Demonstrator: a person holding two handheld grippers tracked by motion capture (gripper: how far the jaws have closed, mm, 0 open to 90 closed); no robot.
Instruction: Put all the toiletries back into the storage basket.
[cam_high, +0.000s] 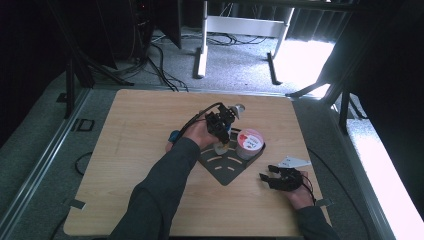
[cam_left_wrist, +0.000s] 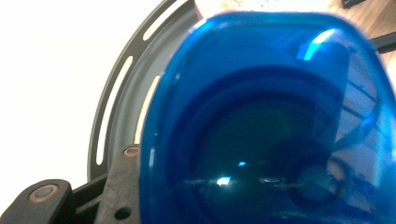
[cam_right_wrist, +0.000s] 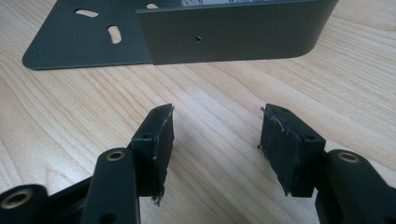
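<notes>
My left gripper (cam_high: 221, 137) hangs over a dark slotted metal plate (cam_high: 225, 170) in the middle of the table, pointing down. In the left gripper view a blue see-through container (cam_left_wrist: 271, 121) sits close against the lens. It presses on the one finger (cam_left_wrist: 122, 182) that shows and hides the other. A white tub with a red-and-white lid (cam_high: 250, 141) stands on the plate just right of that gripper. My right gripper (cam_high: 270, 176) rests low near the table's front right. In its own view the right gripper (cam_right_wrist: 215, 140) stands open over bare wood, facing the plate's upright wall (cam_right_wrist: 233, 32).
The wooden table (cam_high: 140, 150) has free room on its left half and along the back. Beyond its far edge are desk legs (cam_high: 202, 50) and cables on a grey carpet. A bright patch of light lies at the back right.
</notes>
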